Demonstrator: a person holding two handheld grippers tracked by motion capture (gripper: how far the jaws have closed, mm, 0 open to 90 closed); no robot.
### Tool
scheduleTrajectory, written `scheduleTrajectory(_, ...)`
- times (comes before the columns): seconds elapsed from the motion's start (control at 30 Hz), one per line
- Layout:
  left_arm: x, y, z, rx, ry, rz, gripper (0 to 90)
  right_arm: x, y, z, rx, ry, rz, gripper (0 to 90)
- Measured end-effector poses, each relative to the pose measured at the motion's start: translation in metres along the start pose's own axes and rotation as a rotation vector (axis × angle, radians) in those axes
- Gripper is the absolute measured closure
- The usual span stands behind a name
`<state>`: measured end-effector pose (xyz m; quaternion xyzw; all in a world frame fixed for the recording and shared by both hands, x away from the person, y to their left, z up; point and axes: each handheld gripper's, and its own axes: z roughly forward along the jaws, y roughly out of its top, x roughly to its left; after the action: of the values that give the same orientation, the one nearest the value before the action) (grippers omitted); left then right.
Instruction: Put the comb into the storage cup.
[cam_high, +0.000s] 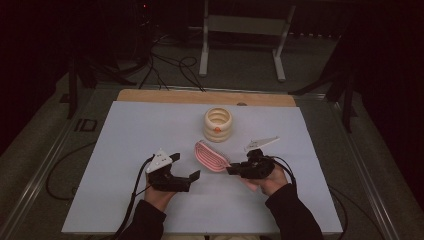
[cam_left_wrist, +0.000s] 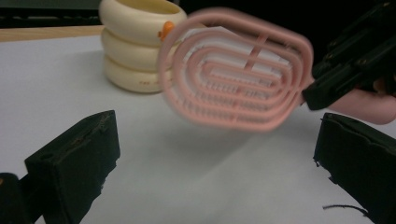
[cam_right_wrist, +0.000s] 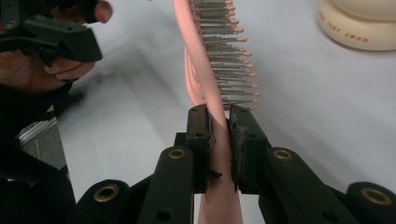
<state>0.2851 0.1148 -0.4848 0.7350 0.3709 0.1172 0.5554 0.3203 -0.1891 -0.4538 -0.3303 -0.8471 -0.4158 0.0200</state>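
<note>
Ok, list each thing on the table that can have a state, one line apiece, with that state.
pink brush: held off the sheet by one end, bristles on one side.
right gripper: shut on the pink brush.
left gripper: open, nothing between its jaws.
cream ringed holder: upright on the white sheet, apart from both grippers.

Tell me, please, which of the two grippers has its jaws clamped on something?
The right gripper: it pinches the pink brush, while the left gripper is open.
</note>
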Motion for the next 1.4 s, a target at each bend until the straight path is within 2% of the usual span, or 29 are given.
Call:
scheduleTrajectory(0.33,0.001,0.003,0.006,-0.001,-0.027,-0.018,1.1,0.000,-0.001,-0.004,-0.058,0.041,0.024,79.2)
scheduleTrajectory(0.4,0.003,0.004,0.007,-0.012,-0.038,-0.032,1.1,0.001,-0.001,-0.006,-0.081,0.064,0.028,79.2)
scheduleTrajectory(0.57,0.005,0.007,0.005,-0.037,-0.063,-0.061,1.1,0.004,0.000,-0.008,-0.104,0.084,0.025,79.2)
scheduleTrajectory(0.6,0.005,0.008,0.005,-0.044,-0.074,-0.063,1.4,0.006,0.001,-0.010,-0.125,0.105,0.023,79.2)
scheduleTrajectory(0.73,0.004,0.013,0.004,-0.055,-0.097,-0.057,1.5,0.007,0.002,-0.011,-0.147,0.123,0.024,79.2)
scheduleTrajectory(0.77,0.002,0.017,0.003,-0.062,-0.117,-0.055,1.5,0.009,0.002,-0.012,-0.155,0.128,0.022,79.2)
scheduleTrajectory(0.83,0.002,0.017,0.003,-0.065,-0.121,-0.055,2.0,0.010,0.003,-0.013,-0.169,0.143,0.022,79.2)
scheduleTrajectory(0.9,0.000,0.023,0.003,-0.078,-0.152,-0.055,2.4,0.011,0.004,-0.014,-0.193,0.162,0.015,79.2)
scheduleTrajectory(0.93,0.000,0.023,0.003,-0.078,-0.152,-0.055,3.1,0.011,0.004,-0.014,-0.193,0.162,0.015,79.2)
scheduleTrajectory(1.0,-0.001,0.025,0.004,-0.079,-0.163,-0.049,3.9,0.012,0.005,-0.015,-0.209,0.179,0.015,79.2)
scheduleTrajectory(1.03,-0.002,0.028,0.004,-0.082,-0.177,-0.045,4.3,0.014,0.007,-0.018,-0.235,0.204,0.010,79.2)
scheduleTrajectory(1.1,-0.003,0.030,0.004,-0.084,-0.190,-0.042,5.1,0.014,0.007,-0.018,-0.248,0.212,0.008,79.2)
scheduleTrajectory(1.23,-0.004,0.033,0.004,-0.090,-0.208,-0.043,6.5,0.015,0.007,-0.019,-0.271,0.242,-0.001,79.2)
scheduleTrajectory(1.4,-0.005,0.038,0.003,-0.099,-0.226,-0.044,7.4,0.016,0.008,-0.019,-0.287,0.254,-0.008,79.2)
